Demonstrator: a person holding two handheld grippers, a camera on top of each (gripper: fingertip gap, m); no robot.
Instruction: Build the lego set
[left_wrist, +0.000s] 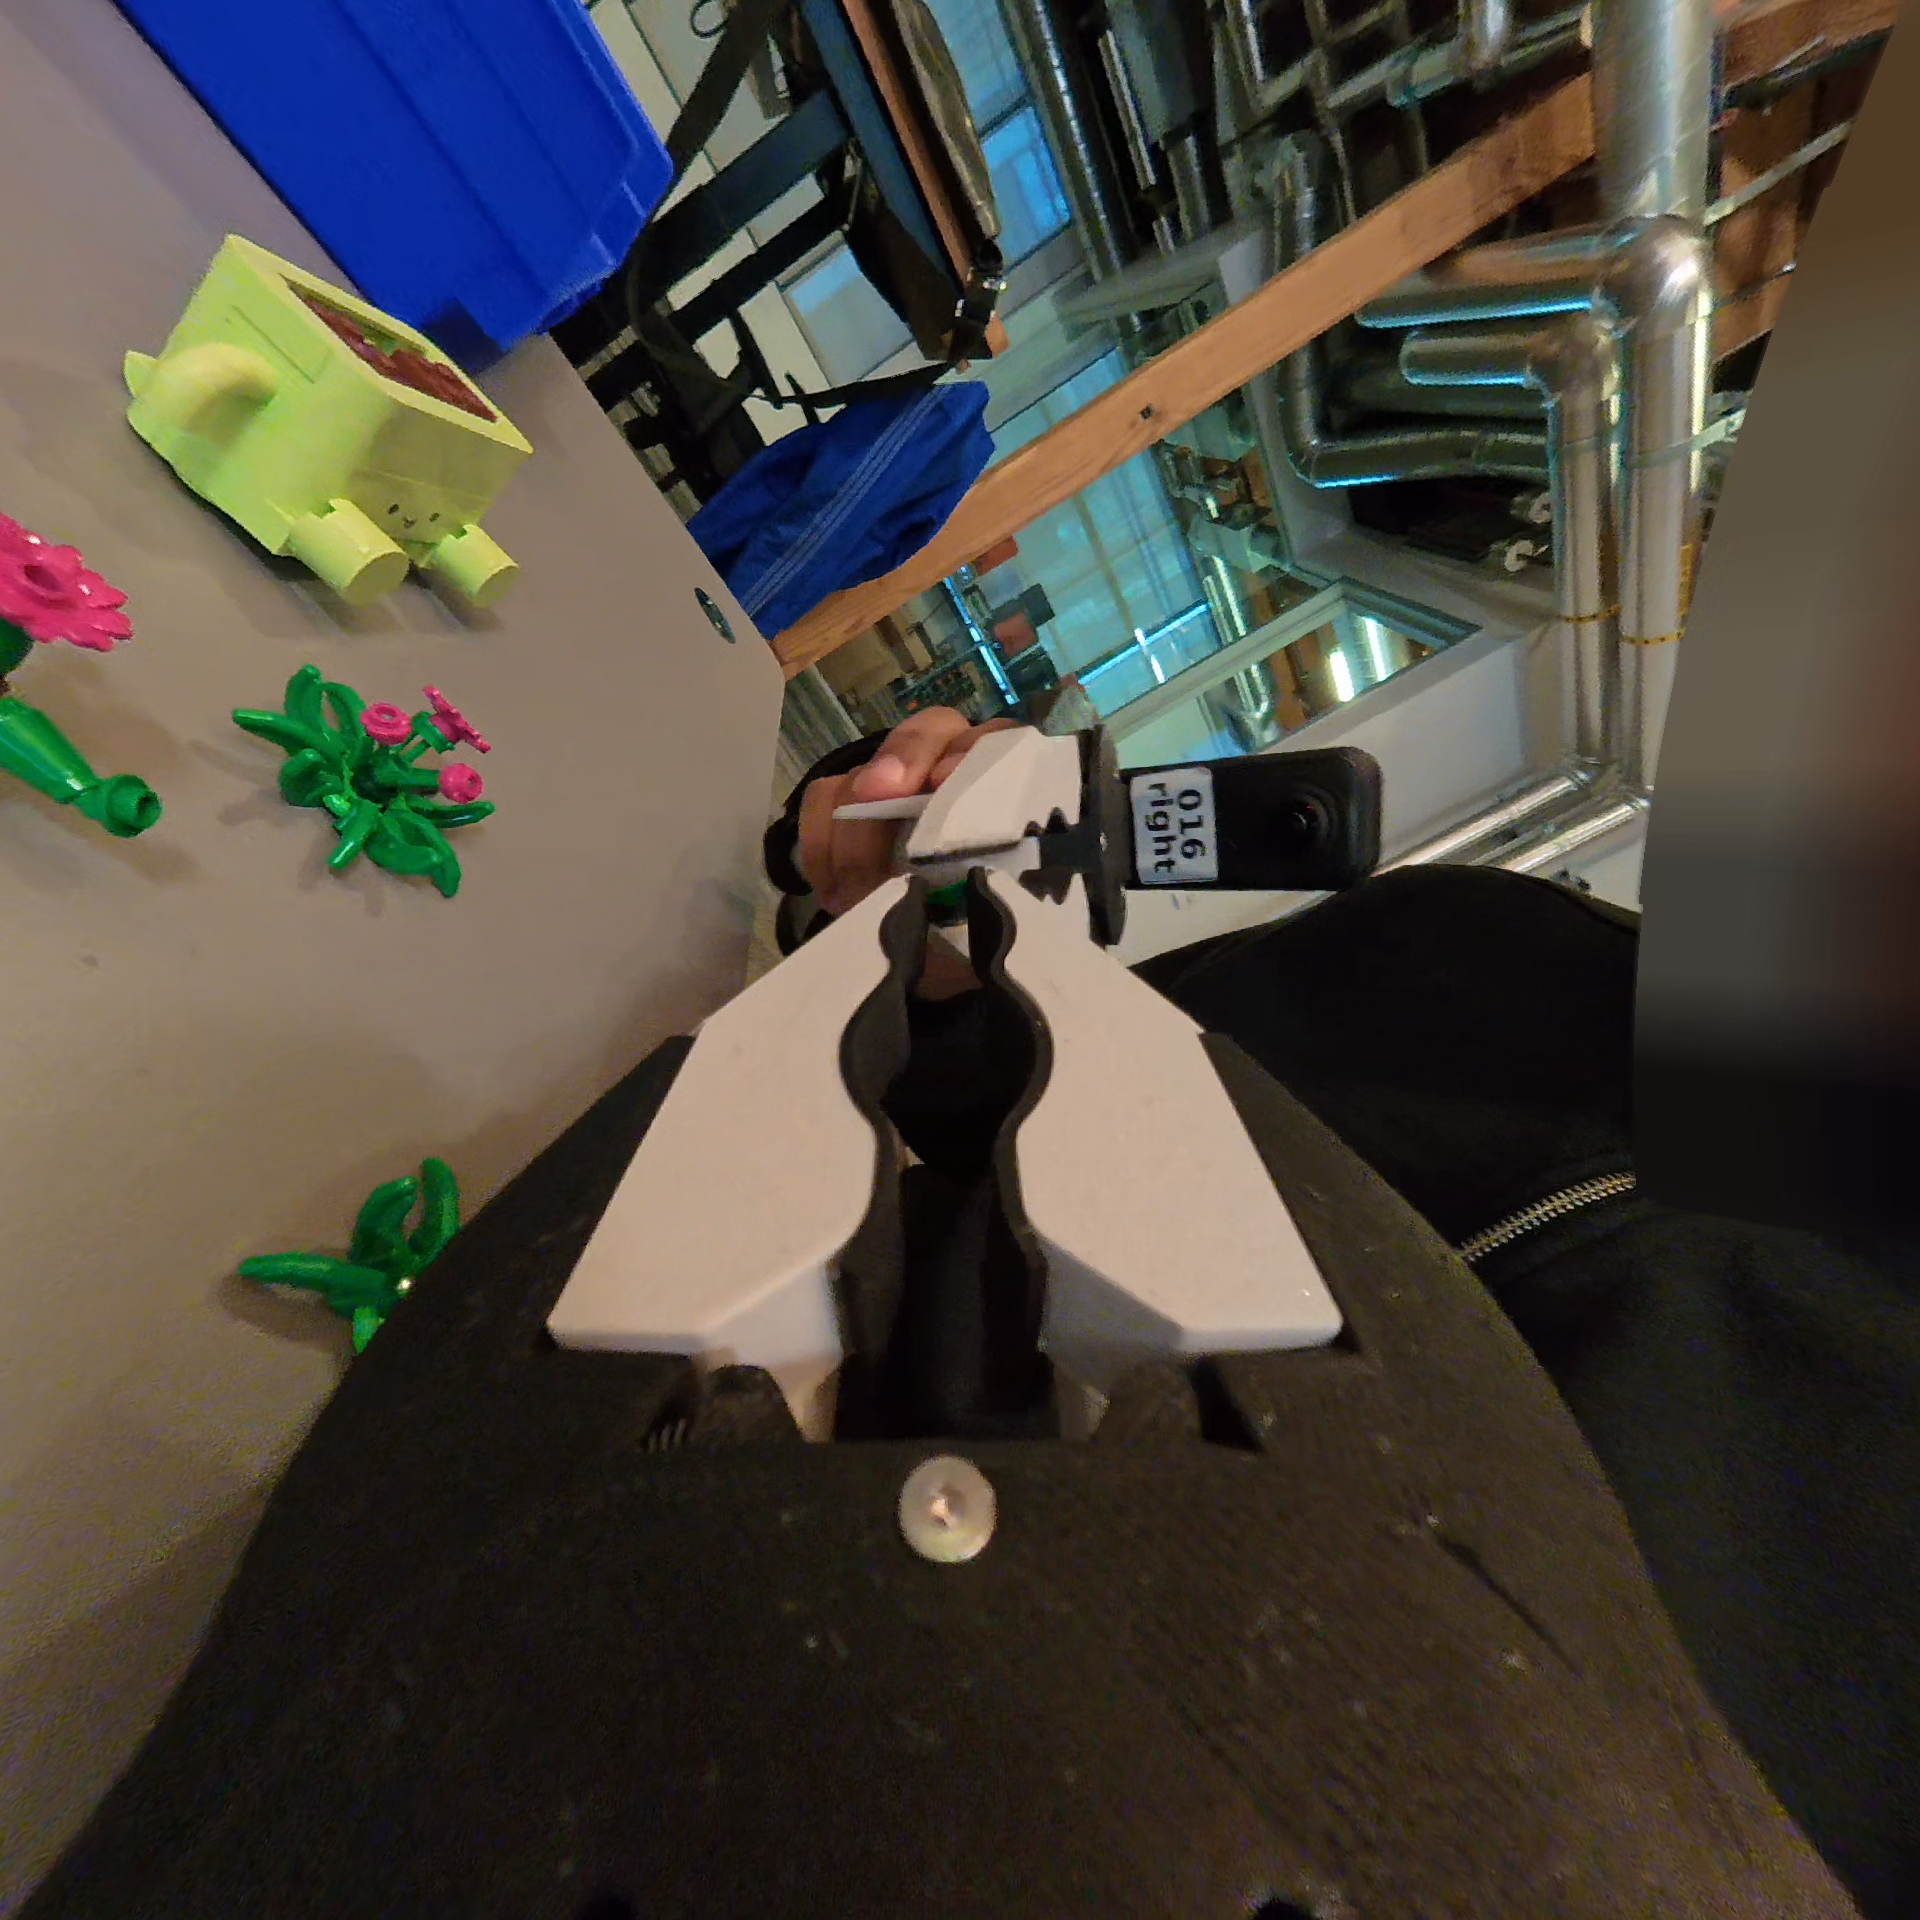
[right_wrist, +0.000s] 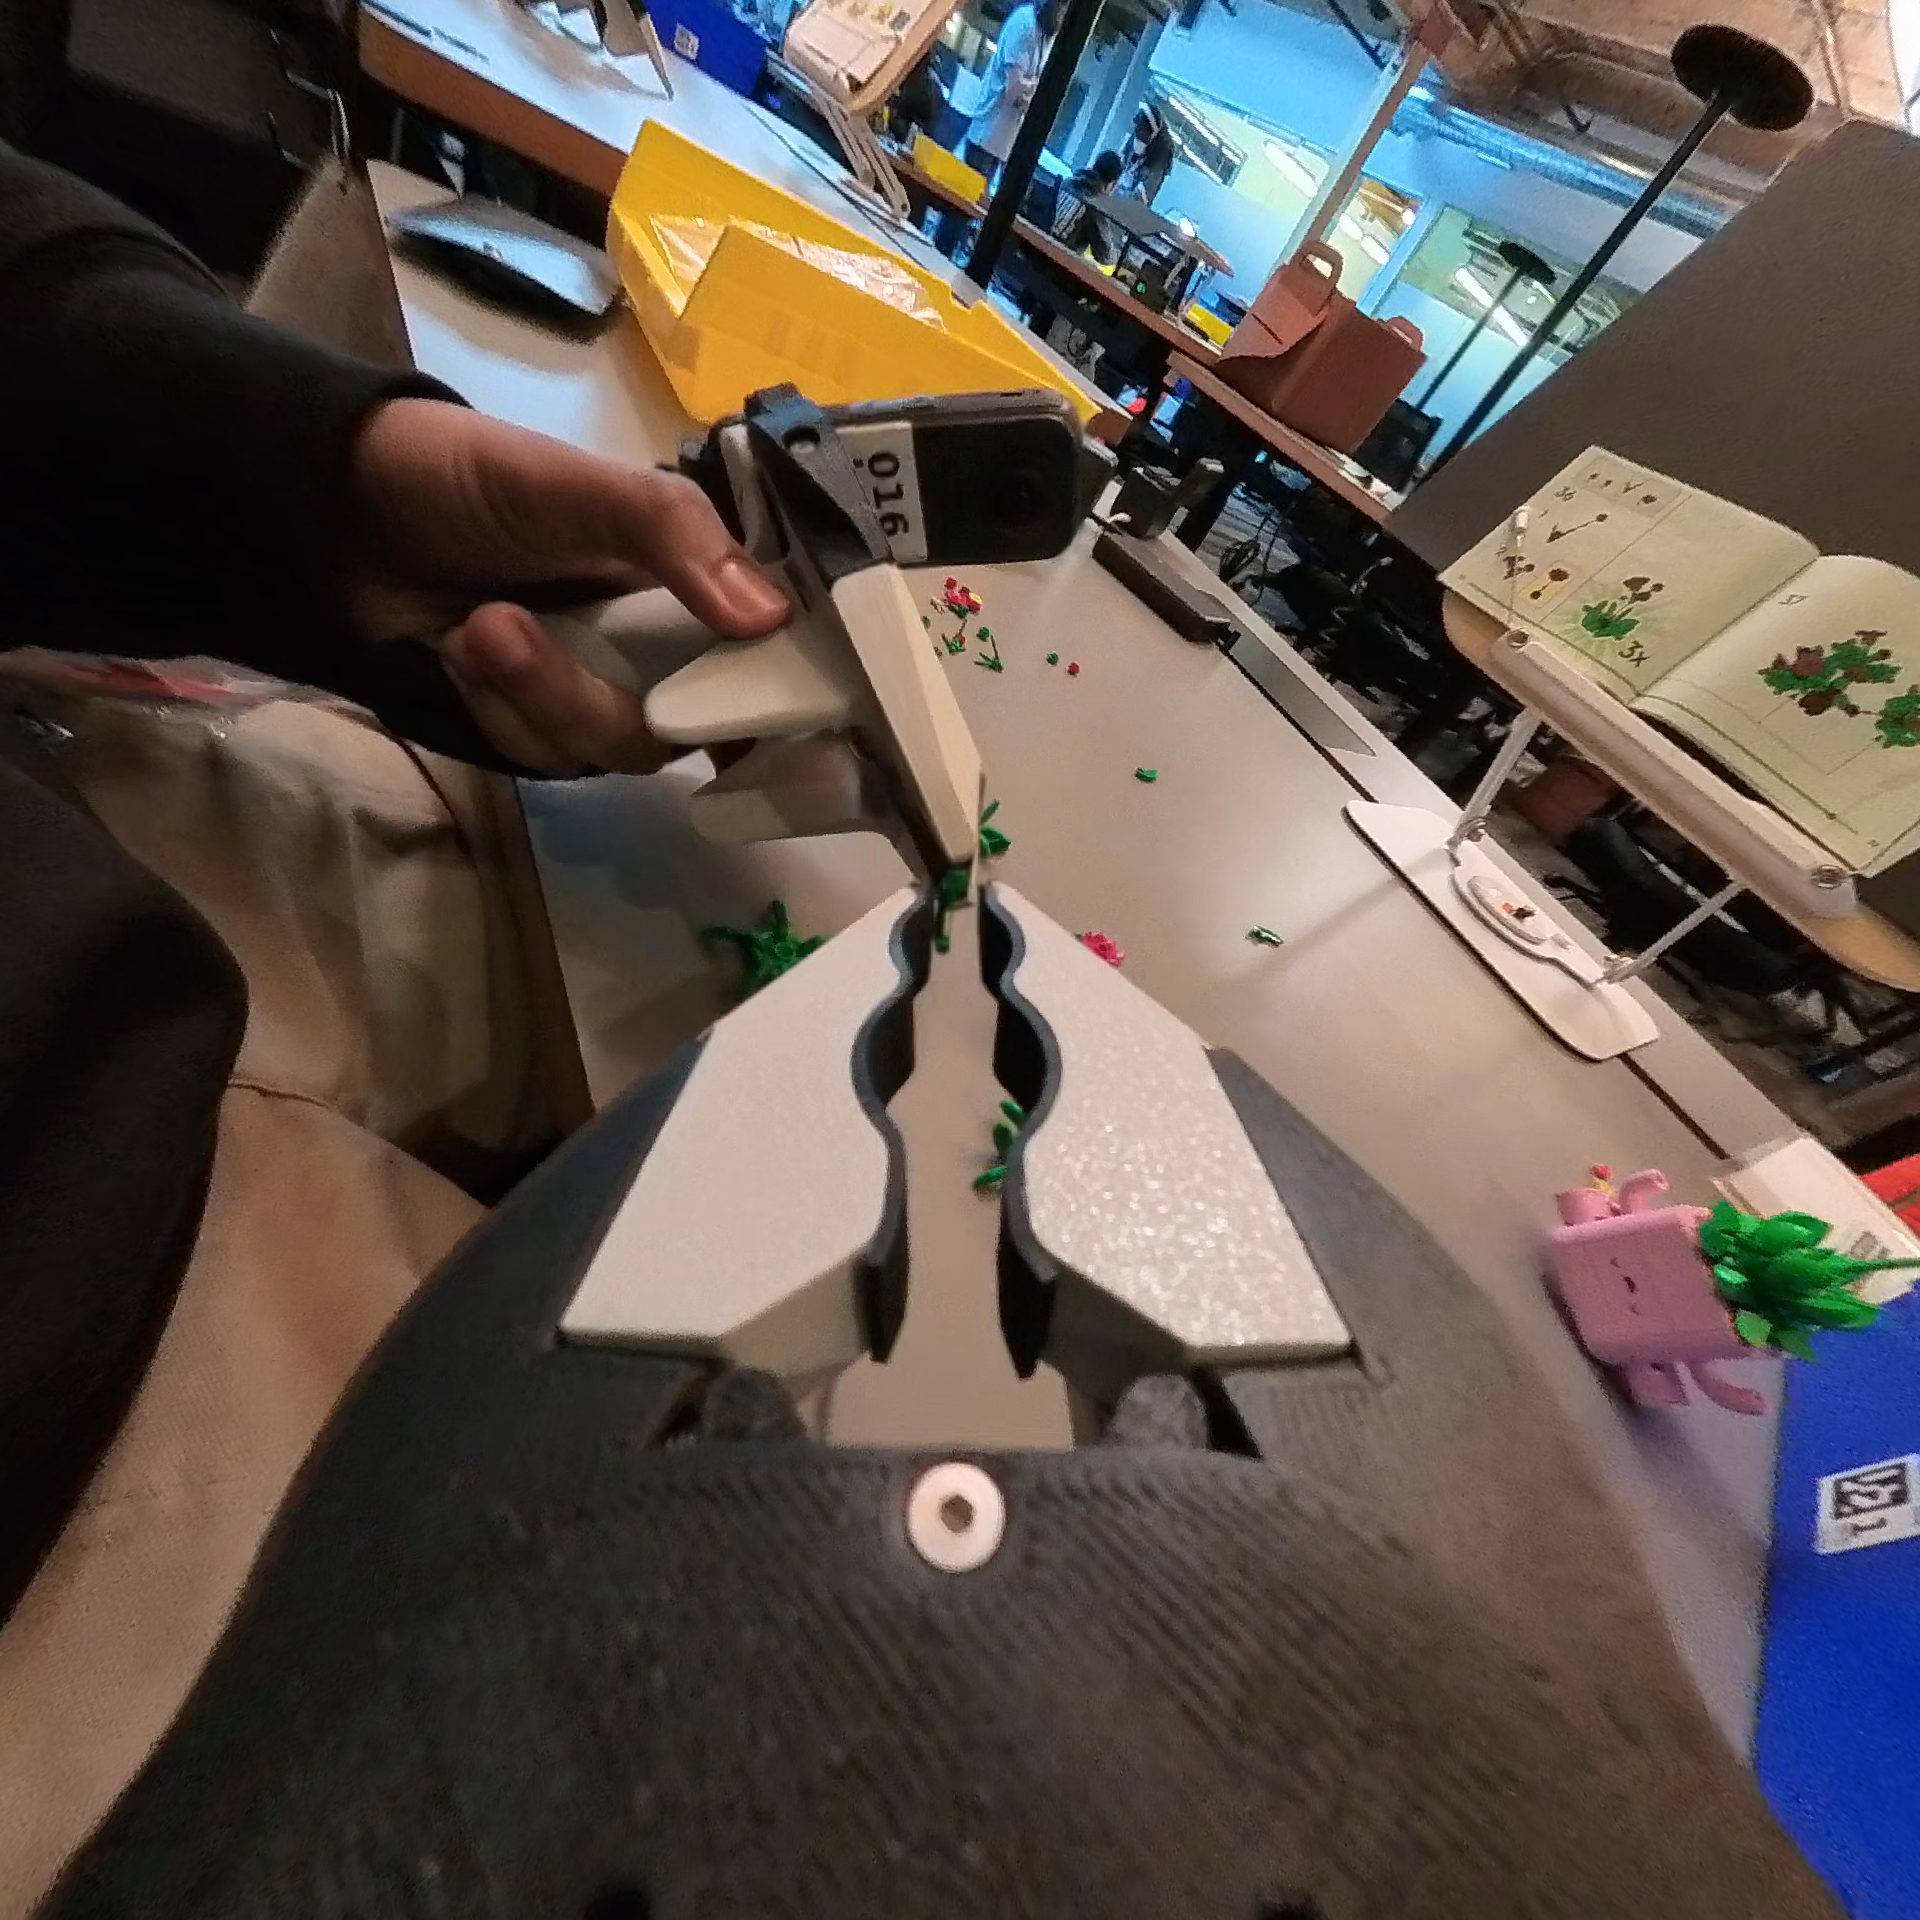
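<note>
A small green plastic lego stem piece (right_wrist: 951, 896) sits pinched between both tools' tips: the left gripper (left_wrist: 945, 902) clamps it narrow, the right gripper (right_wrist: 951, 904) closes on it too, above the grey table (right_wrist: 1143, 831).

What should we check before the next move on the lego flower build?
1. Left gripper shut on green piece: ok.
2. Right gripper gripping the same piece: cannot tell; the piece sits between its tips.
3. Joint seated: cannot tell, hidden.
4. Instruction booklet open on its stand: ok.
5. Flower cluster lying on table, clear of both grippers: ok.
</note>
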